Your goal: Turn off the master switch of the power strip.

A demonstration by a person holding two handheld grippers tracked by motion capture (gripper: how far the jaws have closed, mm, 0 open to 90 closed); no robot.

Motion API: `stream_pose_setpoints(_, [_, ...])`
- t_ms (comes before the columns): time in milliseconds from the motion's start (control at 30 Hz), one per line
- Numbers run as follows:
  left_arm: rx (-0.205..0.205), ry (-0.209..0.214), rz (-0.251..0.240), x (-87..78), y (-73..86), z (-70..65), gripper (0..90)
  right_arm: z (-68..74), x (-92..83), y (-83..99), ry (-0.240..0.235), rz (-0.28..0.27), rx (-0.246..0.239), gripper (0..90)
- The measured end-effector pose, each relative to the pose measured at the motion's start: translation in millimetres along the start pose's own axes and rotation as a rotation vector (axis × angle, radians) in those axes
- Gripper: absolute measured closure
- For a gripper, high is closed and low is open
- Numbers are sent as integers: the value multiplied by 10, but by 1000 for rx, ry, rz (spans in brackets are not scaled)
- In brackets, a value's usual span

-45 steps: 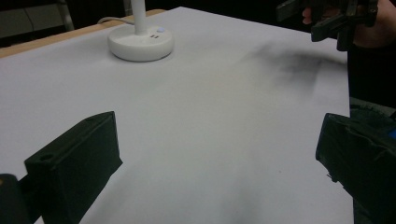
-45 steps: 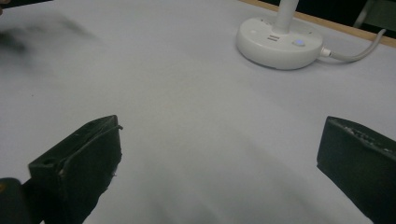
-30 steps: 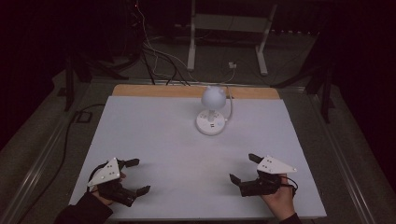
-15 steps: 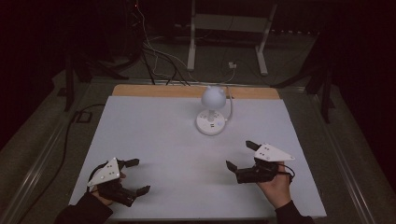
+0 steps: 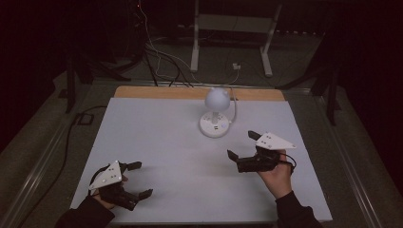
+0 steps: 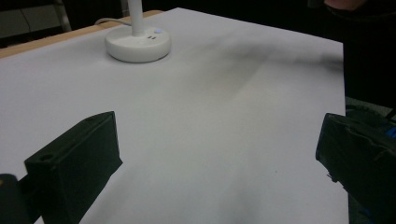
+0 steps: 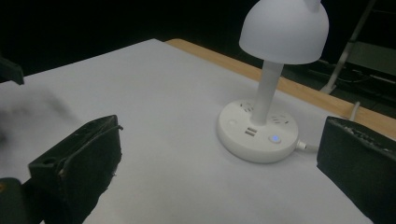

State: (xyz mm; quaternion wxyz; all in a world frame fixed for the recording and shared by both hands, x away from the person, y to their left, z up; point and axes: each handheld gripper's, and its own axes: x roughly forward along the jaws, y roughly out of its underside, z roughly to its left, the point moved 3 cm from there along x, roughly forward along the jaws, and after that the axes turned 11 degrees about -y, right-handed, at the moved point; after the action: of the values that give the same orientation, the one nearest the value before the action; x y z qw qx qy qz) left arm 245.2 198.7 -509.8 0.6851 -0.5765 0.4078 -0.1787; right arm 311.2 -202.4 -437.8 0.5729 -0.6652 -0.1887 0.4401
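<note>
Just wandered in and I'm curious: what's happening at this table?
A person holds a two-jaw gripper in each hand over a white table. The right gripper, jaws open, points toward a small white desk lamp and holds nothing. The left gripper sits open near the table's front edge, also holding nothing.

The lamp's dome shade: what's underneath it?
Under the shade a white stem runs down to a round base with sockets, two ports and a small blue-lit button. The bulb inside the shade is hidden.
</note>
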Motion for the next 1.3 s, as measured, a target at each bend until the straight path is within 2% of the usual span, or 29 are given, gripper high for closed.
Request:
stream_pose_setpoints(333, [1, 0, 2, -1, 2, -1, 3, -103, 186, -67, -19, 7, 20, 0])
stream_pose_setpoints(700, [0, 1, -1, -6, 1, 2, 3, -228, 408, -124, -14, 14, 7, 0])
stream_pose_setpoints(967, [-5, 2, -4, -9, -1, 6, 3, -327, 511, -130, 4, 25, -11, 0])
stream_pose_setpoints(1100, [-3, 2, -1, -7, 1, 3, 3, -412, 566, -110, 9, 36, 9, 0])
stream_pose_setpoints(1300, [-3, 2, 0, -9, 2, 6, 3, -522, 637, -63, 27, 45, 8, 0])
